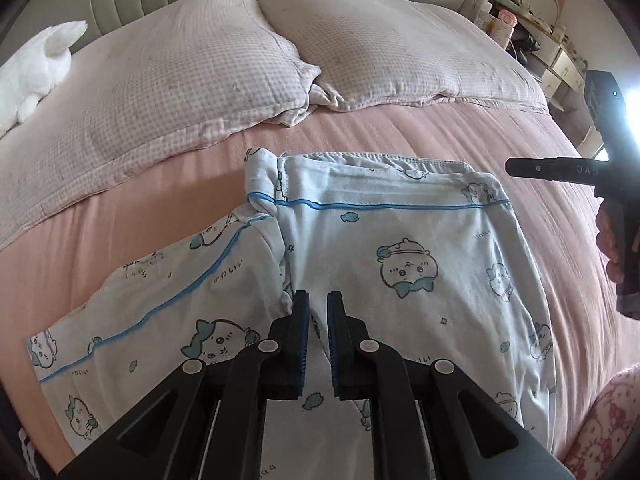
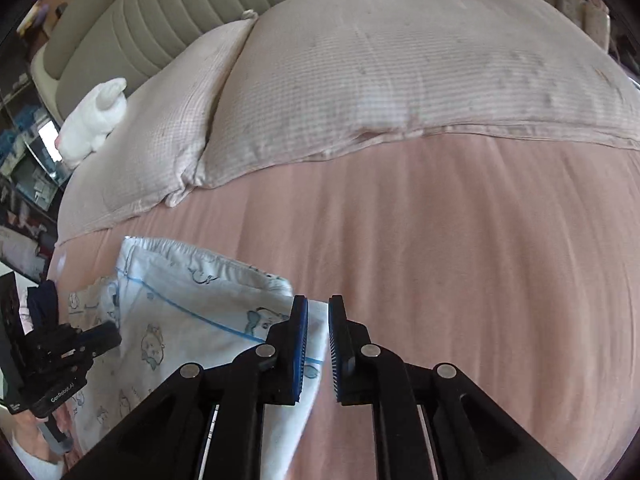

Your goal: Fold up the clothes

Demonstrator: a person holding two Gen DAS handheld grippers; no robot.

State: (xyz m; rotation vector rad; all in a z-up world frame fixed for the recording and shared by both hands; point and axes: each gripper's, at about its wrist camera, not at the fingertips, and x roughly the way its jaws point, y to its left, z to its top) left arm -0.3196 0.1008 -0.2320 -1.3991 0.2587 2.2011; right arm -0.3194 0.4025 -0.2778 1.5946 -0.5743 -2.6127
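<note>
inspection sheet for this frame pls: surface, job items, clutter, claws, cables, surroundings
Surface: pink bedsheet, lightly wrinkled.
Job's things: light-blue cartoon-print pajama garment, partly folded, one flap spread out to the left.
Clutter: two checked pillows at the head; white plush toy at the left pillow.
Claws: left claw over the garment, small gap between its fingers, nothing held; right claw over the garment's right edge, same small gap, nothing held.
Cables: nothing seen.
Surroundings: padded headboard; cluttered dresser at right.
</note>
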